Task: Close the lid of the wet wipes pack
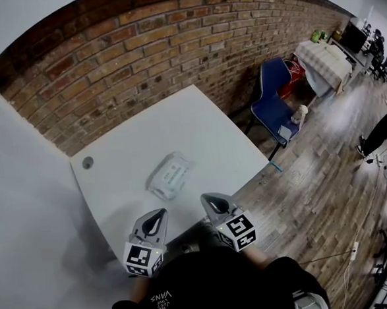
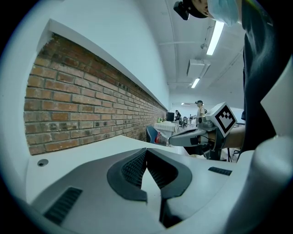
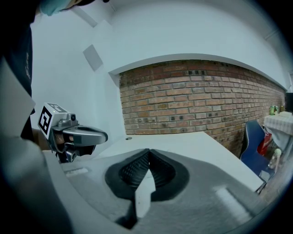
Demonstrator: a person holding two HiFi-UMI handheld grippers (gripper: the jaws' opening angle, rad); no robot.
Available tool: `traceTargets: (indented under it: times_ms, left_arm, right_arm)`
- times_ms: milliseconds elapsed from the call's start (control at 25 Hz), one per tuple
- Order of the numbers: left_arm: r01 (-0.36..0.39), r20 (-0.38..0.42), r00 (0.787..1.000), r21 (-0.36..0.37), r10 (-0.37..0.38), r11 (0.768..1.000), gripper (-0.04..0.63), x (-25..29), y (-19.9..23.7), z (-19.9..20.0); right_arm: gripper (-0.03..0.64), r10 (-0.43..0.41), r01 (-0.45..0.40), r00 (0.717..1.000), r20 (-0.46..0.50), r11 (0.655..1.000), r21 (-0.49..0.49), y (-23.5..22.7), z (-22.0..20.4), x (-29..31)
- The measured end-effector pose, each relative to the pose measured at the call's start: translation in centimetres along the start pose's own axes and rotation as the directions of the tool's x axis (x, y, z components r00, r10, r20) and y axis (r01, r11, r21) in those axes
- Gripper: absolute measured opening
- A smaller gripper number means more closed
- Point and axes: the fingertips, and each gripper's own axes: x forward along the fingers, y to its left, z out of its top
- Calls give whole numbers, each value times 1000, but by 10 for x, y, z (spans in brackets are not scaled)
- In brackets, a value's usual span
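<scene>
The wet wipes pack [image 1: 171, 172], pale with a light green label, lies flat near the middle of the white table [image 1: 198, 130]. Whether its lid is up or down is too small to tell. My left gripper [image 1: 162, 213] hovers at the table's near edge, just below the pack, jaws pressed together and empty. My right gripper [image 1: 204, 198] is beside it to the right, also shut on nothing. In the left gripper view the left gripper [image 2: 146, 150] is closed tip to tip, with the right gripper [image 2: 170, 140] ahead. In the right gripper view the right gripper [image 3: 148, 151] is closed. The pack is hidden in both gripper views.
A round grommet hole [image 1: 88, 162] sits at the table's far left corner. A brick wall [image 1: 172, 40] runs behind the table. A blue chair [image 1: 274, 102] stands to the right on the wooden floor [image 1: 315, 195], with a cloth-covered table [image 1: 322, 62] beyond it.
</scene>
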Motion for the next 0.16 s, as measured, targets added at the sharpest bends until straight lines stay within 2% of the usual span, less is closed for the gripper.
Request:
traceTargets:
  times_ms: [160]
  left_arm:
    - [-1, -3, 1000, -3, 1, 1000, -3, 1, 3, -1]
  right_arm:
    - [-3, -5, 5, 1000, 2, 1000, 11, -1, -2, 3]
